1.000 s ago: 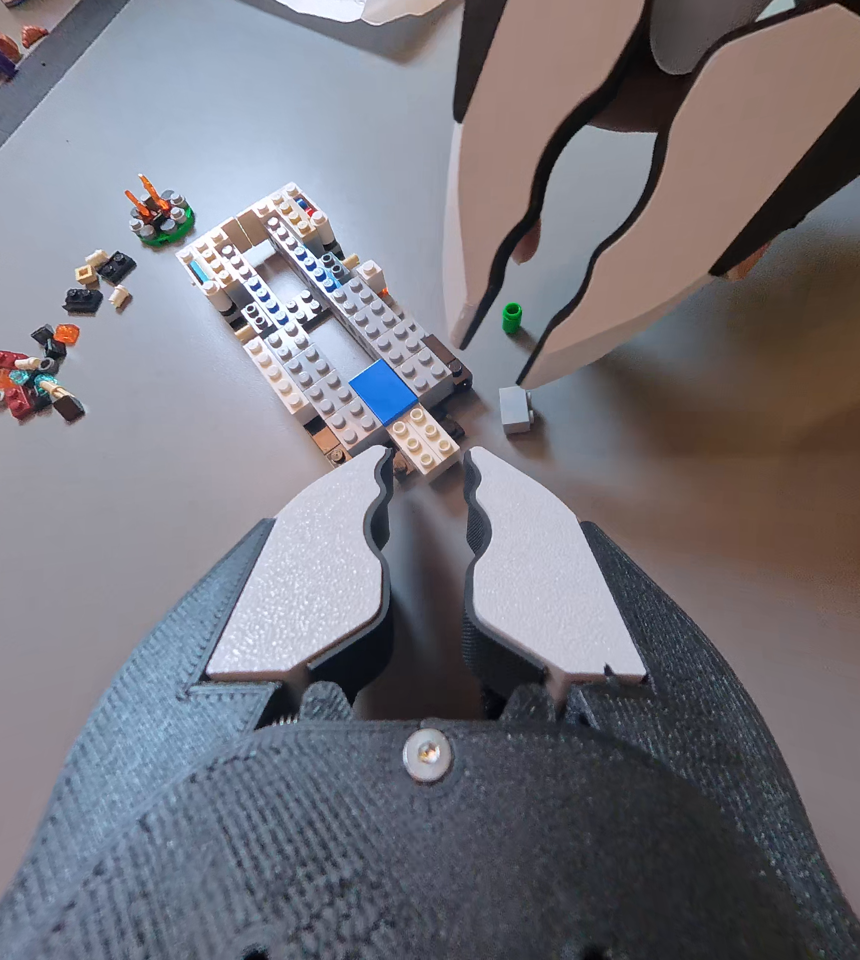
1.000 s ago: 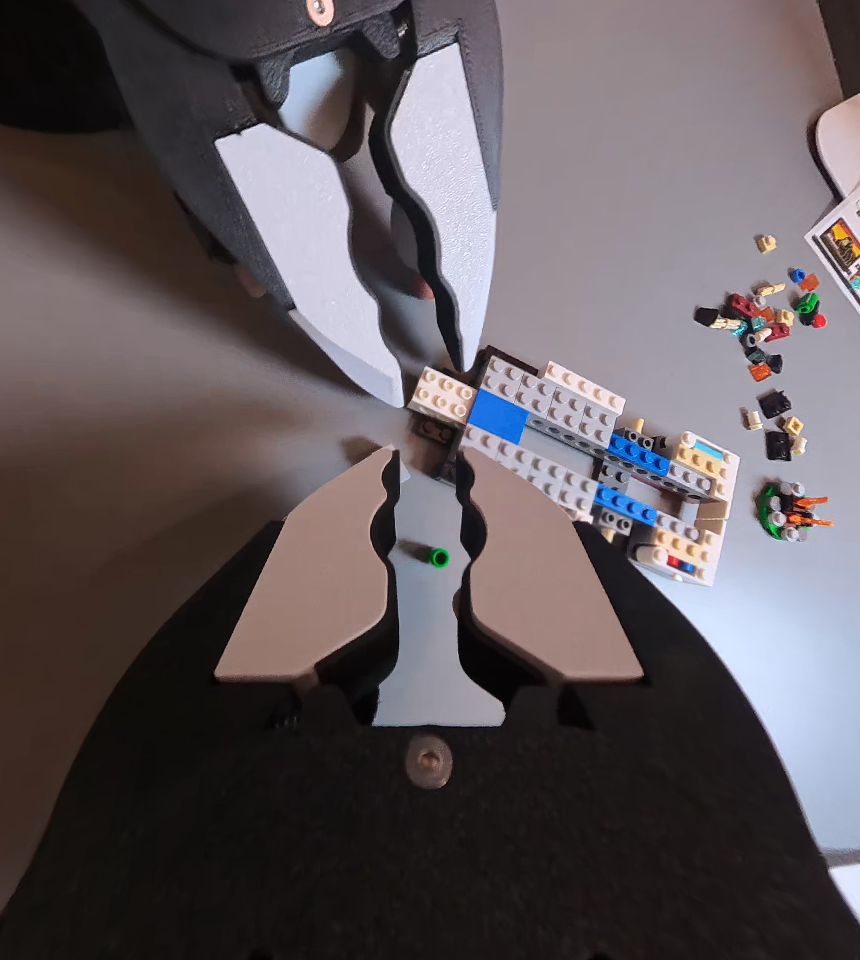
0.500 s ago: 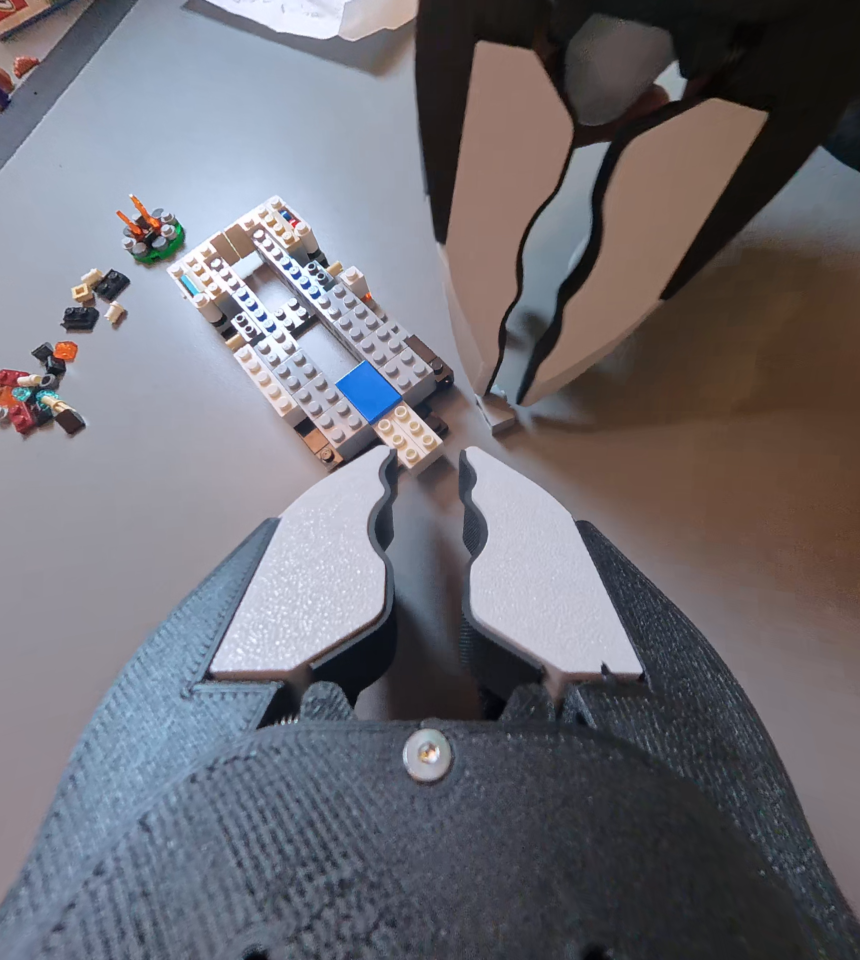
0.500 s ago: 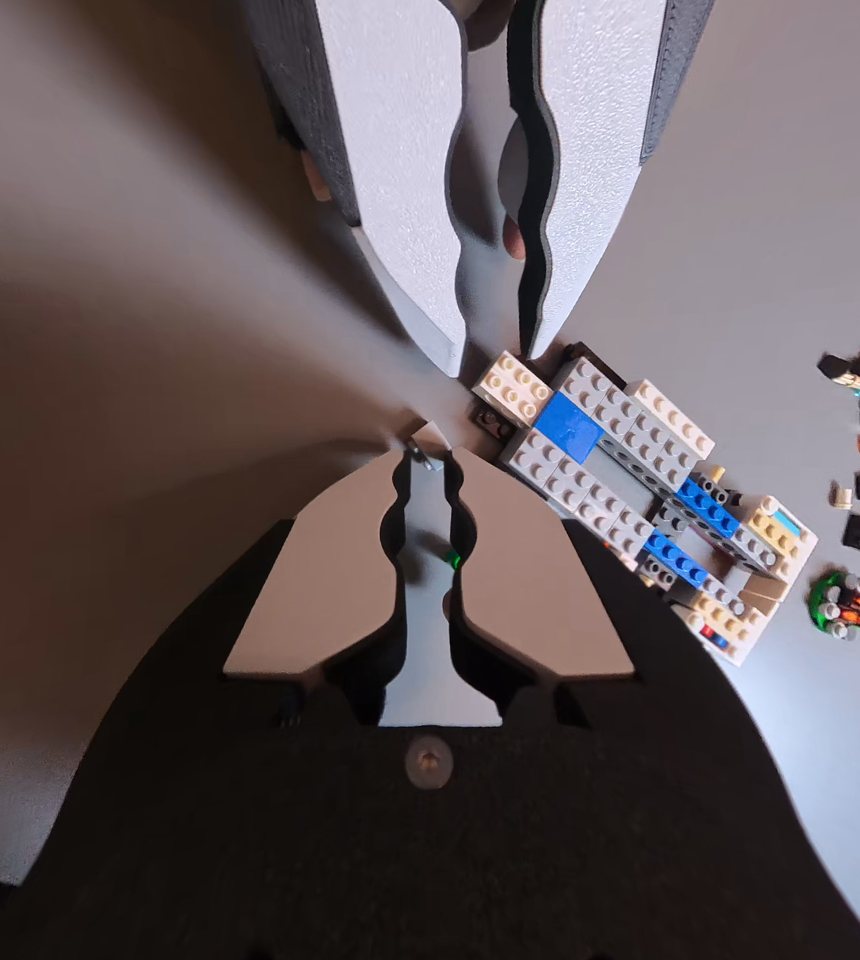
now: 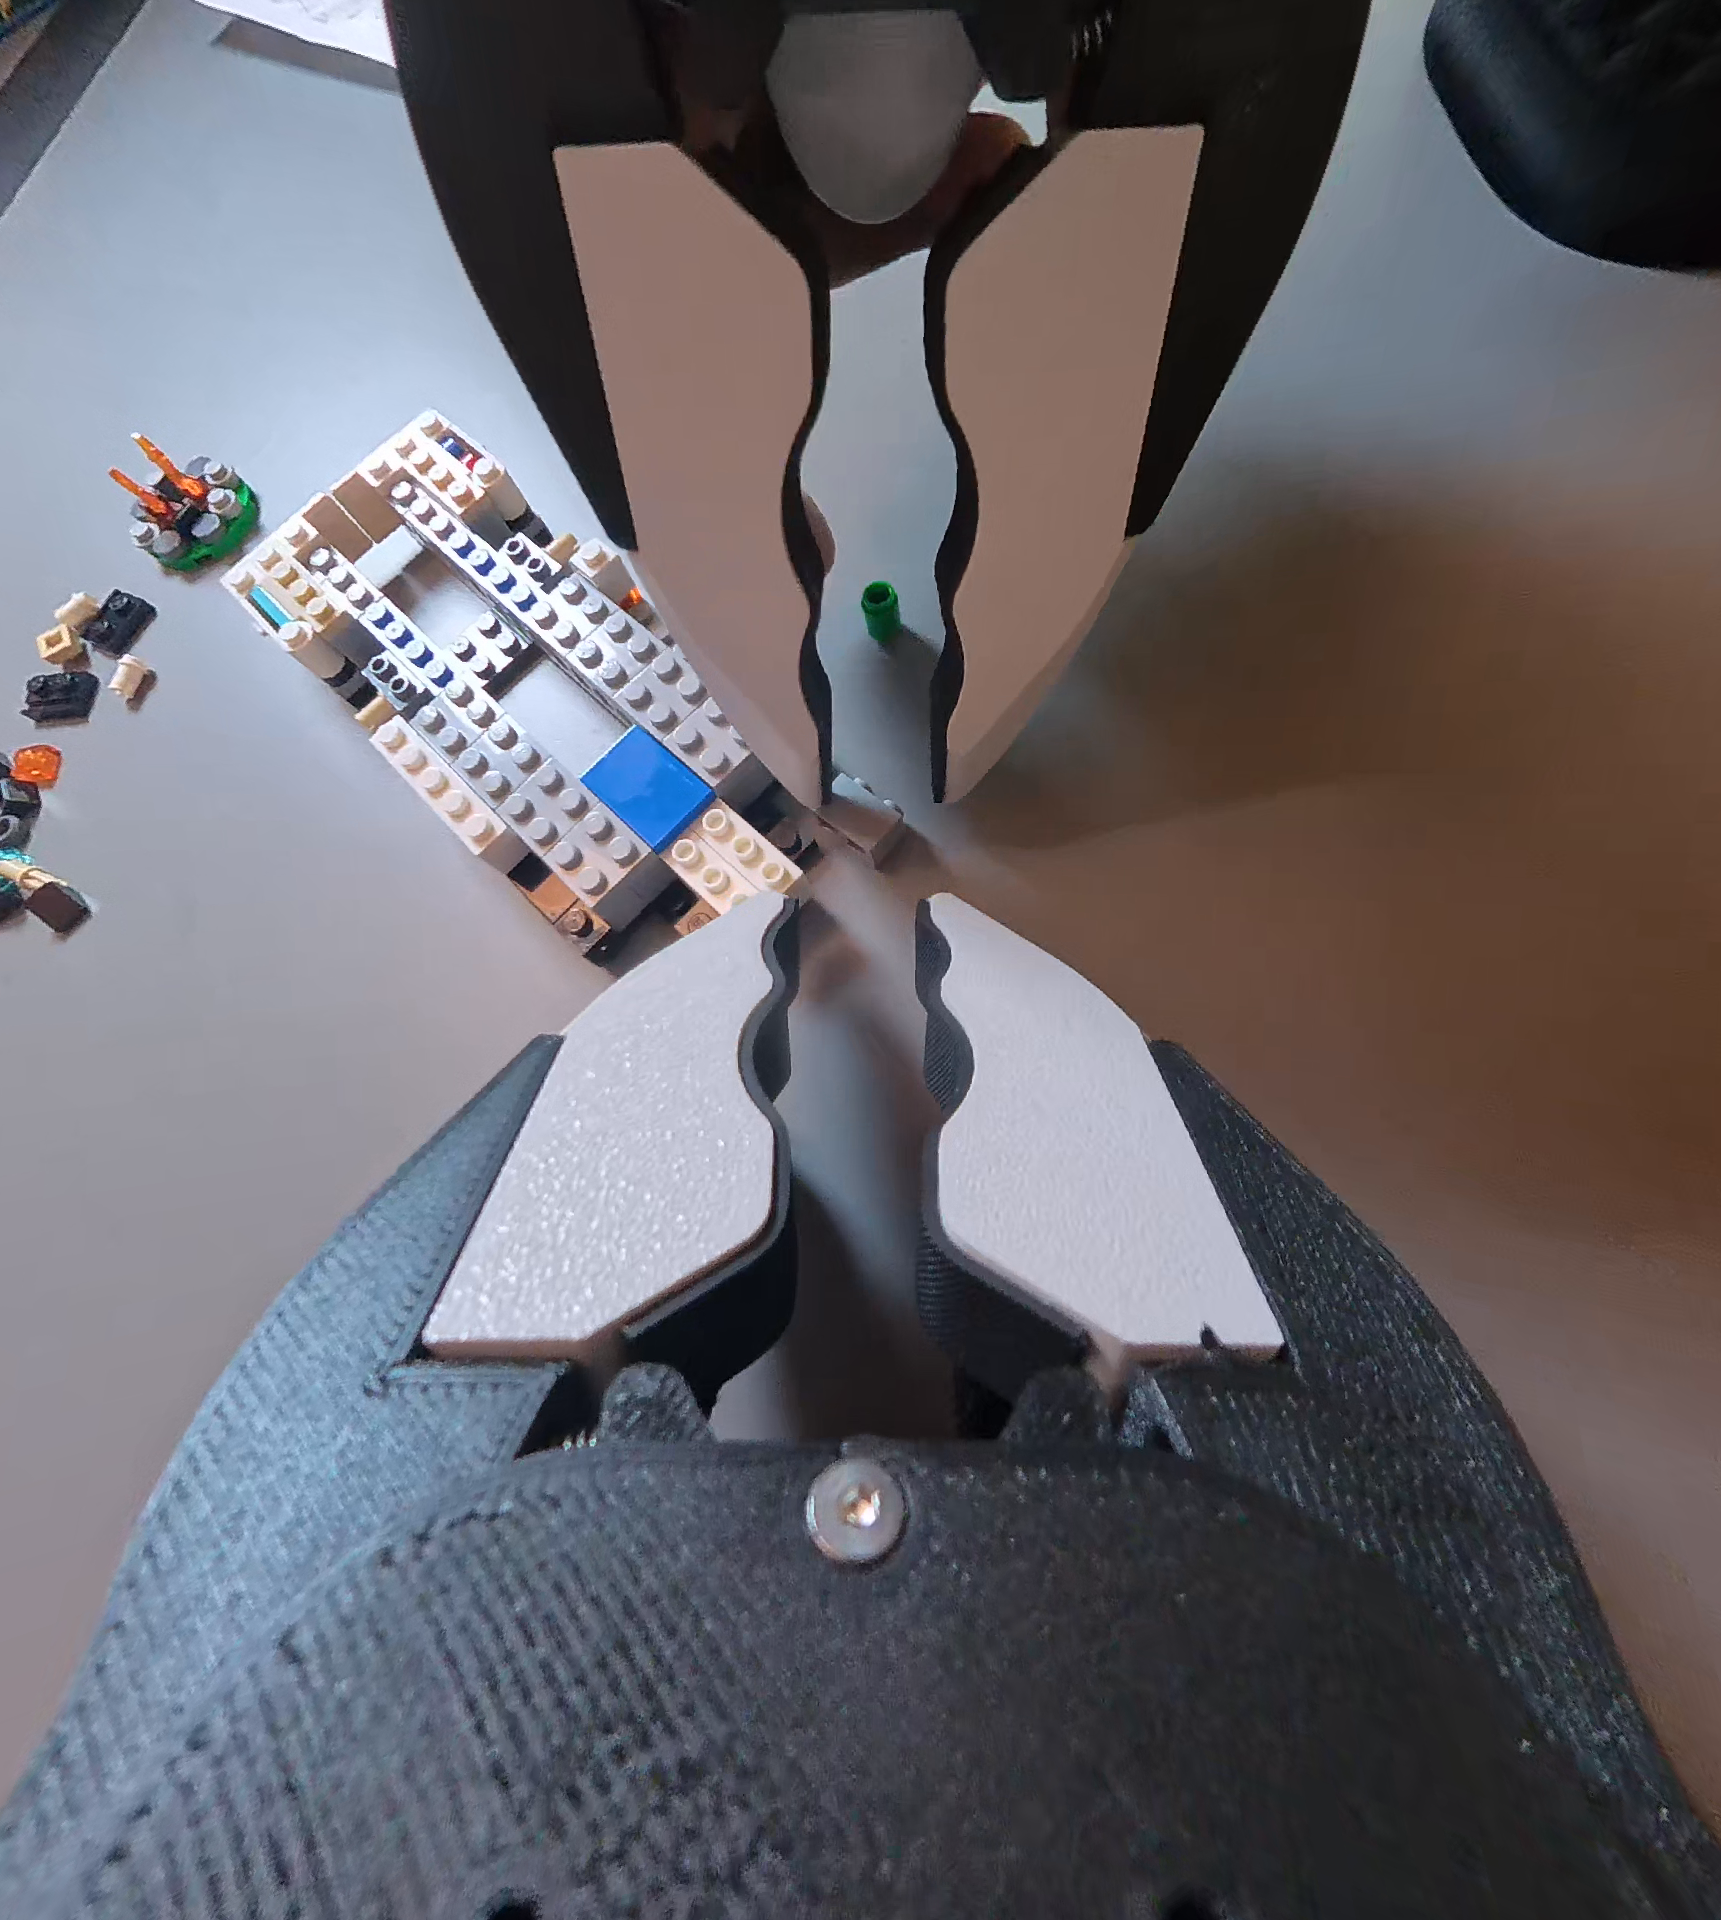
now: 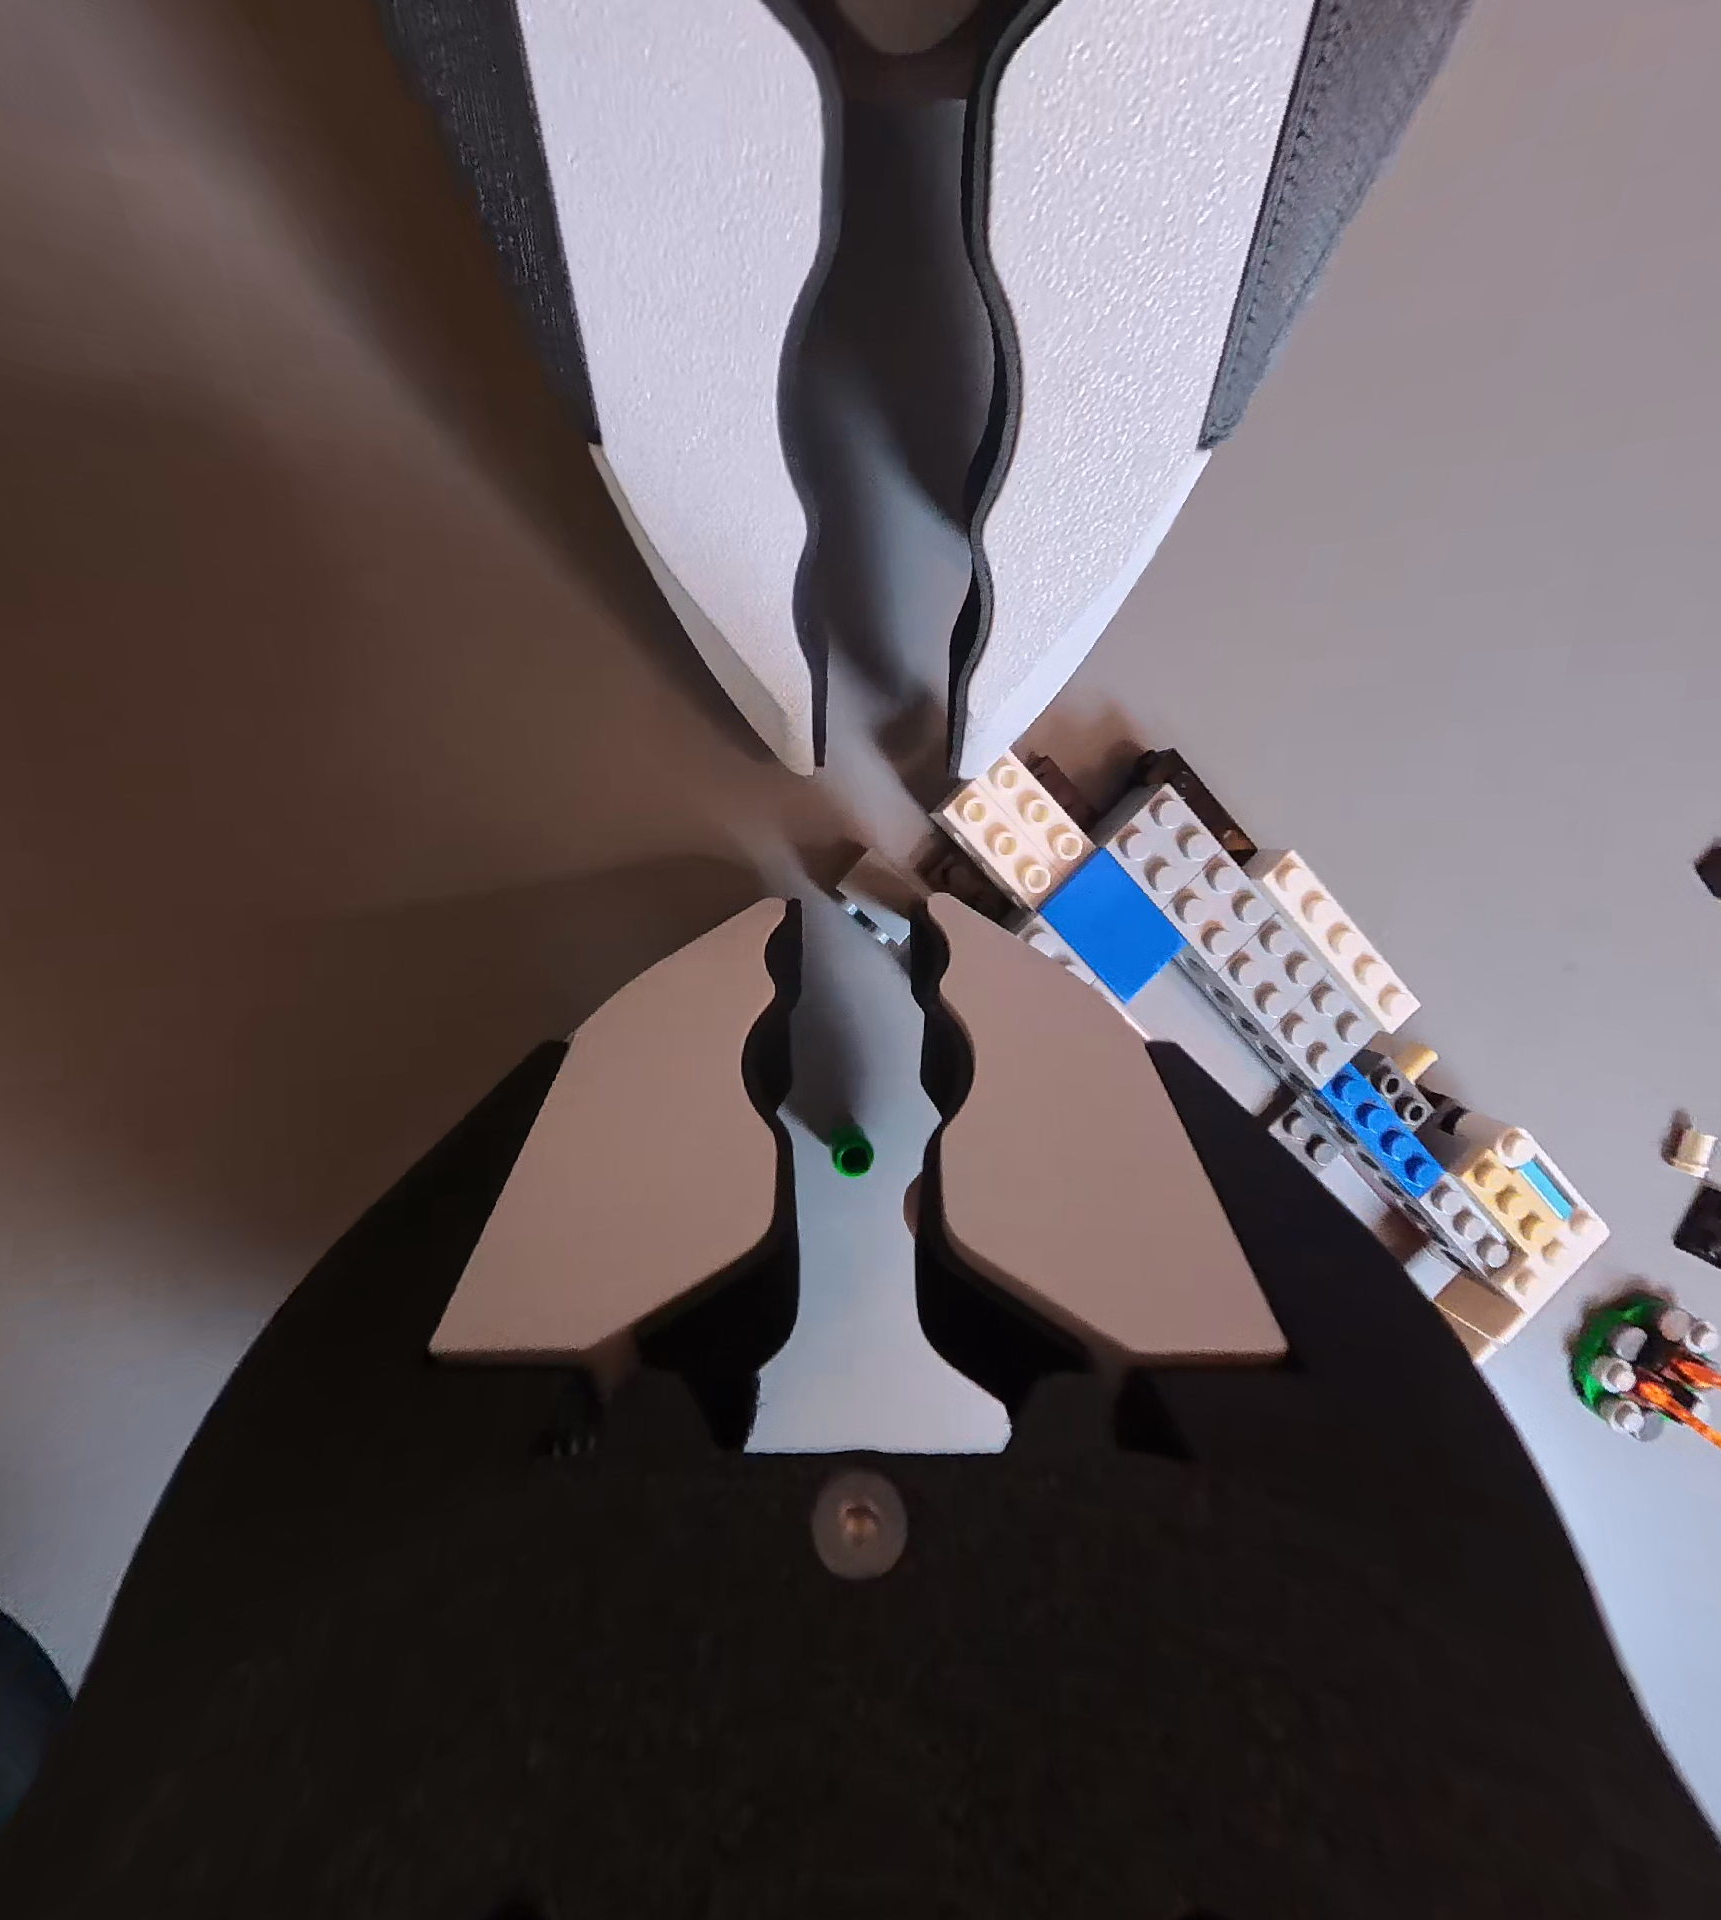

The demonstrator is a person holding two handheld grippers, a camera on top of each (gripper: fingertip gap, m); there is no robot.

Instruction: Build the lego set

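Grey brick [image 5: 861,826] lies on the table [image 5: 1355,831], unpinched, at the right gripper's [image 6: 861,914] spread tips | its jaws stood narrower half a second ago | left gripper [image 5: 856,914] spread, empty, beside the brick model's [image 5: 544,707] near end | green stud [image 5: 879,611] just beyond.

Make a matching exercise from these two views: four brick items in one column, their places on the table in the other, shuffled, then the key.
Things:
1. green round piece
2. small grey brick
3. blue tile
4. orange flame pieces

Places:
A. on a green round base
B. at the right gripper's fingertips
C. on the table between the right gripper's fingers
D. flat on top of the grey brick build

Pairs: 1-C, 2-B, 3-D, 4-A
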